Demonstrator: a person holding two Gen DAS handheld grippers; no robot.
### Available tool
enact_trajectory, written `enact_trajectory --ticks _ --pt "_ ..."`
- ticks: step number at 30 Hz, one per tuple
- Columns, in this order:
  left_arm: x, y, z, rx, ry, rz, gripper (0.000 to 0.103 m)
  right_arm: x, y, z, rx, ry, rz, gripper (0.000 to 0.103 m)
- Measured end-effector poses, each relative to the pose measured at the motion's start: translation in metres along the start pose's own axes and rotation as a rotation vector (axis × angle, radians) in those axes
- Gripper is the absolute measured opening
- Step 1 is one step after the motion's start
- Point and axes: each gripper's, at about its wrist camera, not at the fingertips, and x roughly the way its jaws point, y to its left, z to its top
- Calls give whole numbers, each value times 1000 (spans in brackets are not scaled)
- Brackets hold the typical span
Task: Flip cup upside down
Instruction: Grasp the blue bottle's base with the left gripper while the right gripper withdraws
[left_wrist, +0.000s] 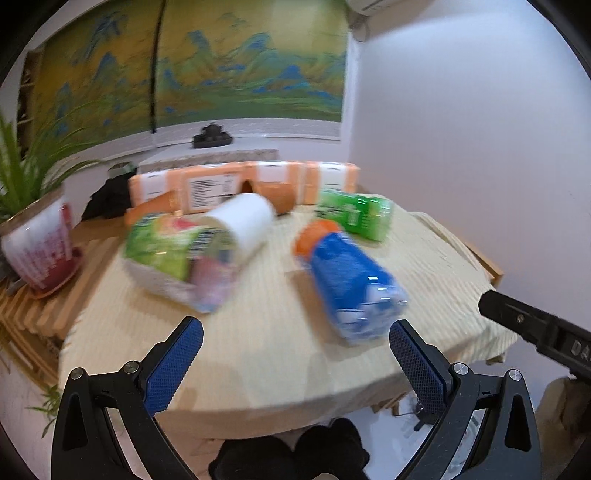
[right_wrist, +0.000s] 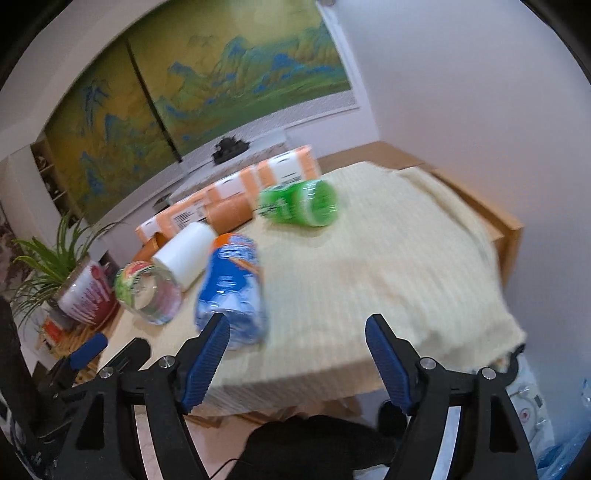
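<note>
Several cups lie on their sides on a cream cloth (left_wrist: 266, 332) (right_wrist: 388, 280). A blue-wrapped clear cup (left_wrist: 351, 280) (right_wrist: 232, 288) with an orange base lies nearest. A white cup (left_wrist: 243, 221) (right_wrist: 186, 254) rests behind a green-and-pink wrapped clear cup (left_wrist: 177, 254) (right_wrist: 147, 291). A green cup (left_wrist: 354, 214) (right_wrist: 299, 203) lies further back. My left gripper (left_wrist: 295, 328) is open over the cloth's near edge, short of the blue cup. My right gripper (right_wrist: 297, 325) is open too, its left fingertip (right_wrist: 218, 328) overlapping the blue cup's mouth. Both views are blurred.
Orange boxes (left_wrist: 243, 184) (right_wrist: 229, 192) and an orange tube (left_wrist: 277, 197) line the back of the table. A potted plant in a red-and-white pot (left_wrist: 40, 247) (right_wrist: 85, 291) stands at the left. A wooden table edge (right_wrist: 513, 236) shows at the right, by the wall.
</note>
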Motion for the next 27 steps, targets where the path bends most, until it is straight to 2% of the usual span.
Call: enact_trajectory --ticks 4,9,15,20,27 --pt "20 -32 -3 19 -16 4 102 -7 -23 -4 29 -22 -26 73" --pt "45 -58 -6 22 -25 47 102 -8 -43 -8 59 -35 -51 73" --pt "61 -60 -11 35 -32 106 102 -3 -65 -10 96 -25 -54 73" --pt "65 -66 -10 54 -72 137 102 0 -74 -11 106 -19 -56 73" --pt "66 -70 -9 83 -76 132 86 0 -78 -10 113 -26 -58 73"
